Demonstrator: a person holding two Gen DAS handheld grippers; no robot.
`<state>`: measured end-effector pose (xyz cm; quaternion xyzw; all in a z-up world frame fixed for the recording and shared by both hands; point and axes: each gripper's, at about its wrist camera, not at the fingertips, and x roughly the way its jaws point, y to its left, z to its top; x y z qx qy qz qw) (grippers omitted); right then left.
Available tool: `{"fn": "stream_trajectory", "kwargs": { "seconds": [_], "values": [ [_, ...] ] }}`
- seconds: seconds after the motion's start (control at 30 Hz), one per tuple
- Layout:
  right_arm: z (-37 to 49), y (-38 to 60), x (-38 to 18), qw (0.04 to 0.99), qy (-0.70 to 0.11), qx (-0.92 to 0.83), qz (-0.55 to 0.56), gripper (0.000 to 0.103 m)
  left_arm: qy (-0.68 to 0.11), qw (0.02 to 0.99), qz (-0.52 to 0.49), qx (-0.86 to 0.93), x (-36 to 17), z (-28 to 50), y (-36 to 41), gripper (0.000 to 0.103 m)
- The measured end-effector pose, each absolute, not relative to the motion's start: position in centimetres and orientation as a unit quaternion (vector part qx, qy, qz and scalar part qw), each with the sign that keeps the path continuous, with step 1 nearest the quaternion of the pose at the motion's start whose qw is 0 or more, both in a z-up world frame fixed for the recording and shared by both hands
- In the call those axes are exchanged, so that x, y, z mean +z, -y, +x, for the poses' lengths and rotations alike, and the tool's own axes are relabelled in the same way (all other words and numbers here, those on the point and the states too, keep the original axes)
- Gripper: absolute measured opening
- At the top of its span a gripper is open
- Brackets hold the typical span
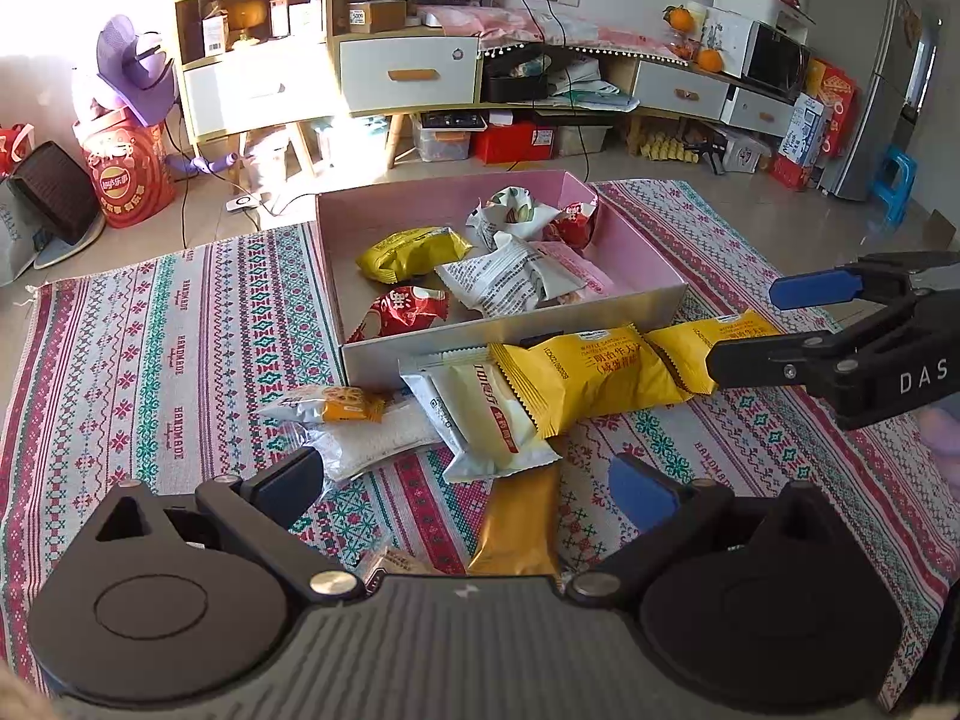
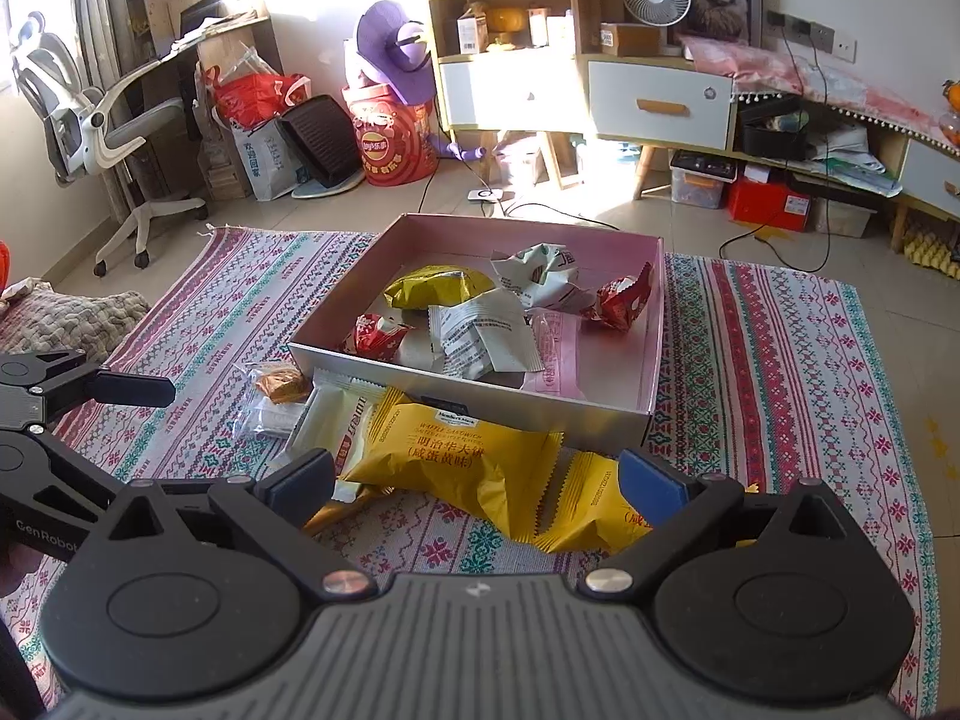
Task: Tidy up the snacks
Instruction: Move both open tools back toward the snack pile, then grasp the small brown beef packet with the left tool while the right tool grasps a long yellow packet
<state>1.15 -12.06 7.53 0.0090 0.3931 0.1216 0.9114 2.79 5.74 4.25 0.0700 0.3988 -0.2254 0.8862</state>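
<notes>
The left gripper (image 1: 465, 477) hangs with its ribbed black body low over the woven patterned cloth (image 1: 180, 324), jaws spread wide and gripping nothing. Directly between its fingers lies a glossy golden-brown stick packet (image 1: 519, 531), and just beyond the fingertips sits a flat white crimped-edge wrapper with a red label (image 1: 486, 414). By the left finger lies a clear plastic pouch of white grains (image 1: 372, 432), with a small silver sachet printed orange (image 1: 327, 405) just past it.

The right gripper (image 2: 477, 480) is likewise spread wide and empty. A puffy yellow foil pillow pack with crimped ends (image 2: 456, 462) lies between its fingers, overlapping the white wrapper on its left. A second yellow foil pack (image 2: 591, 507) touches the inner face of the blue-padded right finger (image 2: 651, 480).

Farther ahead of both grippers stands the shallow rectangular pink cardboard box (image 2: 657, 324), its silver-grey front wall just behind the loose packs. Inside it lie a crumpled yellow foil bag (image 2: 435, 288), two shiny red wrappers, a white printed sachet (image 2: 480, 333), a green-and-white crinkled packet and a flat pale pink packet (image 2: 555, 360).
</notes>
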Motion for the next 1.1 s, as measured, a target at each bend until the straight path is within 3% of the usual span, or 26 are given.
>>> {"fn": "stream_trajectory", "kwargs": {
  "seconds": [0.7, 1.1],
  "values": [
    [-1.0, 10.6, 4.5, 0.897, -0.412, 0.146, -0.07, 0.101, -0.44, 0.856, 0.117, -0.243, 0.2, 1.7, -8.0, 0.103],
    [0.3, 11.6, 4.3, 0.88, -0.399, 0.173, -0.191, 0.099, -0.46, 0.841, 0.142, -0.248, -1.0, 2.4, -7.6, 0.083]
  ]
}}
